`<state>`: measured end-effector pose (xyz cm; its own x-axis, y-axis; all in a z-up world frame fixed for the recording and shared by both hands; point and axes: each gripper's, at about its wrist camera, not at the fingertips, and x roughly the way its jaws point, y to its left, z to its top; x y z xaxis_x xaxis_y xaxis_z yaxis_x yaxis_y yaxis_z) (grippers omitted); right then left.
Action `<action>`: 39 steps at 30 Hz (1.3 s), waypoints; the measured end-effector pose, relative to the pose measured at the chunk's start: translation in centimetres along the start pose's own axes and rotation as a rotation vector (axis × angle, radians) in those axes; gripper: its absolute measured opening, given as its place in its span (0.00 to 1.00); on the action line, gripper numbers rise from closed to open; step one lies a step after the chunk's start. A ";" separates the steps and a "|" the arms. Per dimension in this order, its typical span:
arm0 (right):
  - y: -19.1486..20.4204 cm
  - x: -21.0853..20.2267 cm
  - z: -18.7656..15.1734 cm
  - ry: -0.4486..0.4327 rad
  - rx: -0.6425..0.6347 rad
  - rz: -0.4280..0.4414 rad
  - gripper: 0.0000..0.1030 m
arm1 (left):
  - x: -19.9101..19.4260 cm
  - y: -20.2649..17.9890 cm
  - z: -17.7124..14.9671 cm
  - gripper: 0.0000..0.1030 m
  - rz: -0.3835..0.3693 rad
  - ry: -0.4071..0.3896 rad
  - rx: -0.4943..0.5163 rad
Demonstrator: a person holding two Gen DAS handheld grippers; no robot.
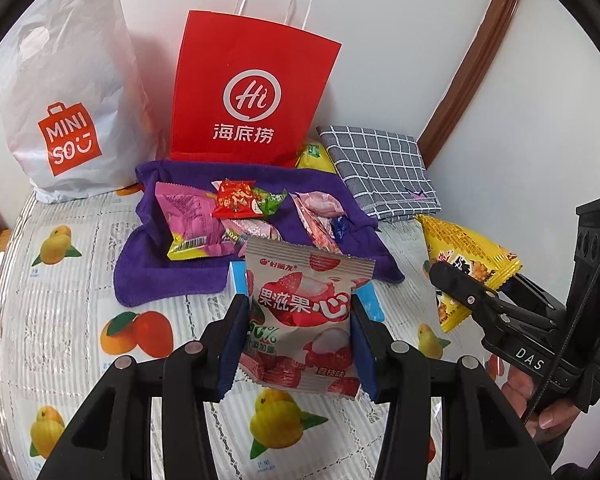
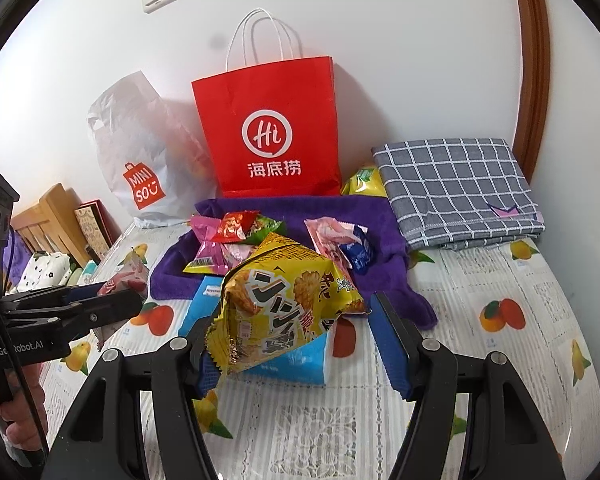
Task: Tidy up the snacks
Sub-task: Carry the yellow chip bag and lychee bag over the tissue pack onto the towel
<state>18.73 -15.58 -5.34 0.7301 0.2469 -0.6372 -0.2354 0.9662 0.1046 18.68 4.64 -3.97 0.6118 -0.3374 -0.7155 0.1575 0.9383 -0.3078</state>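
From the left wrist, the left gripper [image 1: 300, 332] has its jaws pinching a lychee snack packet [image 1: 300, 320] above the fruit-print surface [image 1: 60, 320], near a purple towel [image 1: 172, 276] strewn with snacks.

From the right wrist, the right gripper [image 2: 296, 344] carries a yellow snack bag [image 2: 284, 300]; the left pad seems to press it, the right looks clear, over a blue box [image 2: 300, 364]
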 end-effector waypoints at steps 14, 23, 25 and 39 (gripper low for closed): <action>0.0 1.9 1.5 0.005 -0.007 0.006 0.63 | 0.7 0.3 2.4 0.44 0.010 -0.016 0.006; -0.1 3.8 3.1 0.006 -0.021 0.006 0.63 | 1.3 0.4 4.0 0.44 0.013 -0.013 0.008; -0.1 4.3 3.3 0.009 -0.026 -0.002 0.63 | 1.5 0.5 4.3 0.44 0.018 -0.013 0.009; -2.1 7.7 5.9 0.032 0.012 0.014 0.63 | 3.6 3.3 7.1 0.44 0.076 -0.009 -0.007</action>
<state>28.67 -15.26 -5.93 0.7060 0.2584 -0.6594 -0.2381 0.9635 0.1227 26.95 7.09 -3.12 0.6285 -0.2646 -0.7314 0.1049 0.9606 -0.2573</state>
